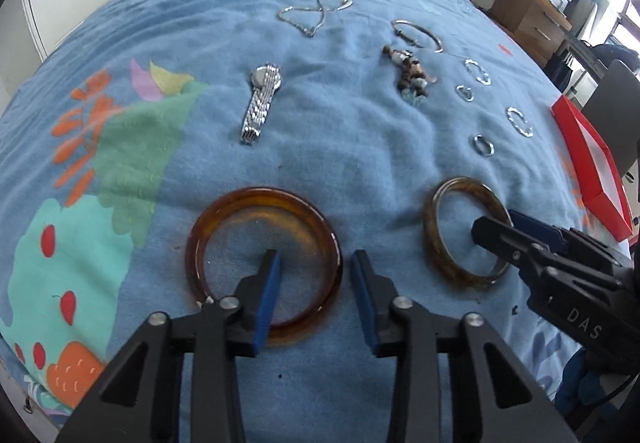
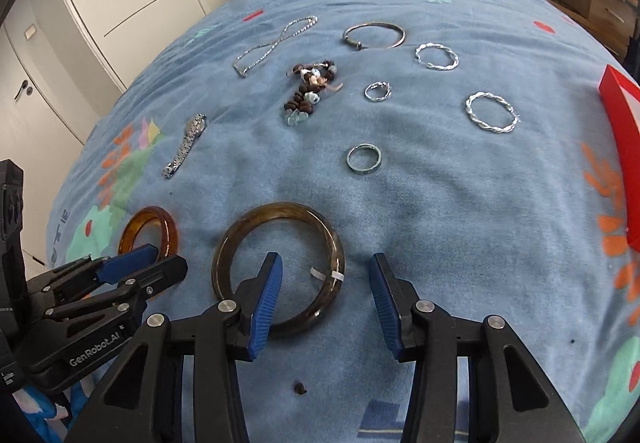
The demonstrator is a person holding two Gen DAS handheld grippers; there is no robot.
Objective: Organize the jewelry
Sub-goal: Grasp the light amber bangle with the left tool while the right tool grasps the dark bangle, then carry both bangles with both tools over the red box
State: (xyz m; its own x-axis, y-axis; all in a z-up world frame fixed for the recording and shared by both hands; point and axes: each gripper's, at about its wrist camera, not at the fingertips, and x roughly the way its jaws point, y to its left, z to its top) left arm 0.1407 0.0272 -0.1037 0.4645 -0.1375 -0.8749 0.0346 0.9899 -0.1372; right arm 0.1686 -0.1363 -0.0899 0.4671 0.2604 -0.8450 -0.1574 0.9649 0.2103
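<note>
Both tools are low over the bed's blue blanket [image 1: 360, 147], each half open and straddling the rim of a bangle. Left tool [image 1: 316, 263], at the bottom centre of the left wrist view: one blue pad sits inside the amber bangle [image 1: 224, 211] and the other outside its right rim, with a clear gap, so nothing is gripped. Right tool [image 2: 326, 267], at the bottom centre of the right wrist view: one pad stands inside the dark brown bangle [image 2: 280, 209], the other well outside its right rim, pads not pressing on it; a small white tag is on that rim. Each tool shows at the lower edge of the other's view.

Further up the blanket lie the other pieces, all apart from one another: a silver watch [image 1: 260, 103] left of centre, a silver chain necklace [image 1: 312, 13] above it, a brown bead bracelet [image 2: 310, 91] in the middle, a thin silver bangle [image 2: 374, 35] above that, two twisted silver bracelets [image 2: 492, 113] toward the right, and two small rings [image 2: 364, 159]. A red box [image 1: 592, 171] sits at the right edge of the frame.
</note>
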